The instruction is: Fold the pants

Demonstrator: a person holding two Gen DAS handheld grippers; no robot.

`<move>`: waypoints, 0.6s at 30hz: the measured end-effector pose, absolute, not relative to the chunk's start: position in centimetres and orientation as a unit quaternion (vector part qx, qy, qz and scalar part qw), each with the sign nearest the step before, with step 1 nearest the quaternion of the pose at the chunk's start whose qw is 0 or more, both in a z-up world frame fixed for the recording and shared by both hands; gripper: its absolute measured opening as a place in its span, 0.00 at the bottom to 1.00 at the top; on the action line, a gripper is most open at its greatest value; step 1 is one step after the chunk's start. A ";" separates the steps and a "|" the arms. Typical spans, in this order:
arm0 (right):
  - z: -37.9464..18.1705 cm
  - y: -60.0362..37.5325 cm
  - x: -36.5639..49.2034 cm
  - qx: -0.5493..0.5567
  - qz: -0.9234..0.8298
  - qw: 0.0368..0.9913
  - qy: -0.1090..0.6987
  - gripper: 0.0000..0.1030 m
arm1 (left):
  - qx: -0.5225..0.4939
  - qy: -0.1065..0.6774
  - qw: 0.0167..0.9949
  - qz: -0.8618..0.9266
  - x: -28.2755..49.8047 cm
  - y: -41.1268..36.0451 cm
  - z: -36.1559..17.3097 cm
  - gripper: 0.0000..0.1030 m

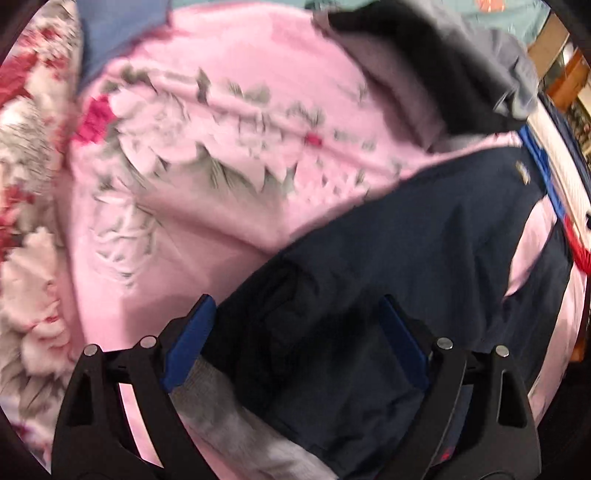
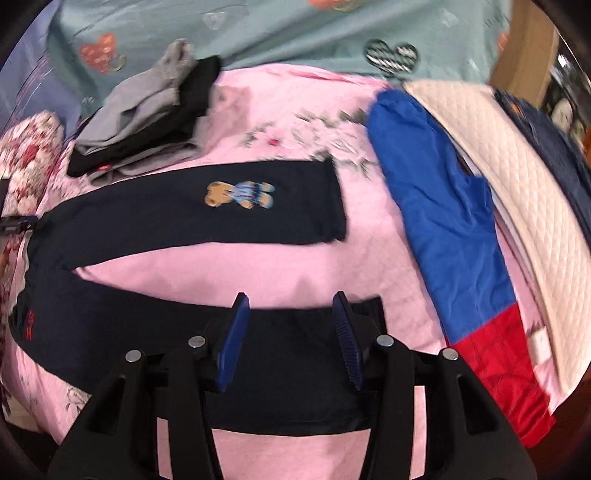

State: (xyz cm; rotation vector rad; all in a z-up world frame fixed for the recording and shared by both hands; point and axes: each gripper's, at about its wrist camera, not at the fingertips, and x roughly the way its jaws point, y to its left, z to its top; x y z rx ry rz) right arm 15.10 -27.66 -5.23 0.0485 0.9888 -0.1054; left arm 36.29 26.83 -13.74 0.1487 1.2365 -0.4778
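Observation:
Dark navy pants [image 2: 155, 206] lie spread in a V on the pink floral sheet [image 2: 240, 266], with a teddy bear patch [image 2: 240, 195] on the far leg. My right gripper [image 2: 290, 332] hovers open over the cuff end of the near leg, its blue pads apart and nothing pinched between them. In the left wrist view the same pants [image 1: 406, 240] run from below the gripper toward the right. My left gripper [image 1: 295, 325] stands wide open above the dark cloth, beside a grey patch of fabric [image 1: 221, 406]; its pads [image 1: 192, 343] press on nothing.
A pile of grey and black clothes [image 2: 147, 110] sits beyond the pants. A blue and red garment [image 2: 443, 221] and a white quilted pad [image 2: 517, 166] lie along the right. A teal blanket [image 2: 258, 29] covers the back, and red floral cloth [image 1: 26, 184] lies at the left.

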 end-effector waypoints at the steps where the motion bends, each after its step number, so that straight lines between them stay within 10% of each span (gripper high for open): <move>1: -4.6 -26.1 15.8 0.001 -0.034 0.882 0.469 0.46 | 0.079 0.565 0.789 -0.228 36.2 26.6 -13.8 0.87; 6: -2.9 -17.2 20.5 -0.094 0.125 0.882 0.445 0.46 | 0.080 0.550 0.794 -0.245 35.5 26.4 -13.4 0.22; 18: -7.5 3.3 34.7 -0.274 0.370 0.771 0.439 0.46 | 0.061 0.495 0.837 -0.226 31.7 27.0 -10.8 0.19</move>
